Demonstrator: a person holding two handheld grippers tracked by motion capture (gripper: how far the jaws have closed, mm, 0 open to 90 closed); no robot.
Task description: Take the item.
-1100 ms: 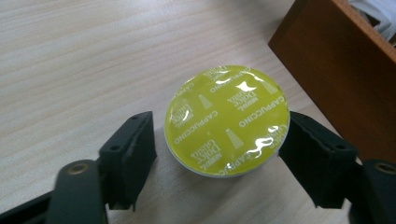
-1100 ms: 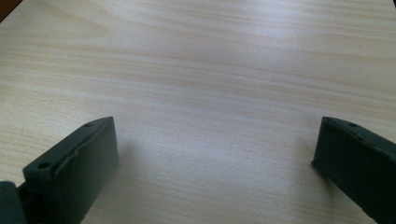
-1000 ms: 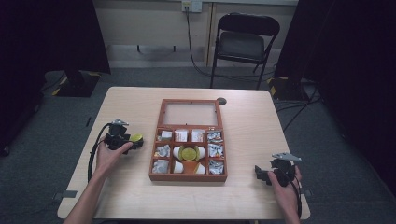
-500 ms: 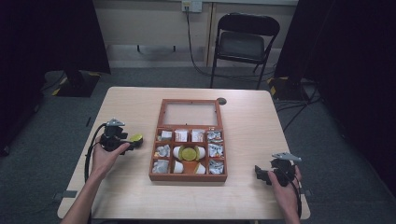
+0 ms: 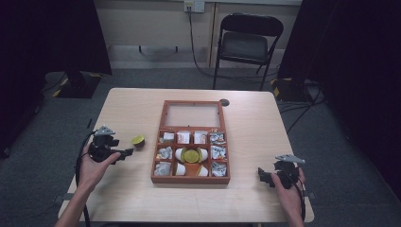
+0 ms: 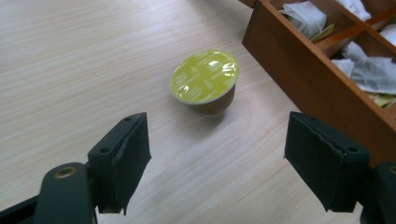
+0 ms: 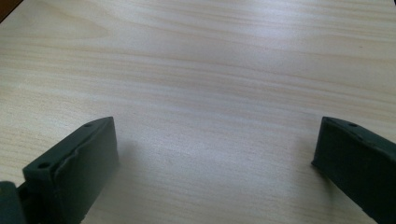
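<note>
- The coffee capsule (image 6: 204,80) stands upright on the table (image 5: 255,118), foil lid up, just left of the wooden box (image 5: 191,177) and apart from its wall.
- By the look of it, it is a light, small cup with a thin yellow-green foil top and a darker tapered body, so it should lift with almost no effort.
- The foil would likely dent or puncture if pressed, and the rim is thin; the sides look smooth and slope inward toward the base, so a loose pinch could let it slip downward.
- The best hold is probably across the body just under the rim, one pad on each side, with gentle pressure.
- In the left gripper view the capsule sits ahead of the left gripper (image 6: 217,168), roughly centred between its two pads but beyond their tips, touching neither.
- The left jaws stand apart, wide enough to take the capsule, with nothing between them.
- In the high view the left gripper (image 5: 124,153) points toward the capsule (image 5: 138,140), which lies between it and the box.
- The box holds tea bags in its small compartments and another capsule (image 5: 191,155) among white cups in the middle.
- The right gripper (image 7: 215,172) rests low over bare table near the front right corner, well apart from the box, its jaws wide apart and empty.
</note>
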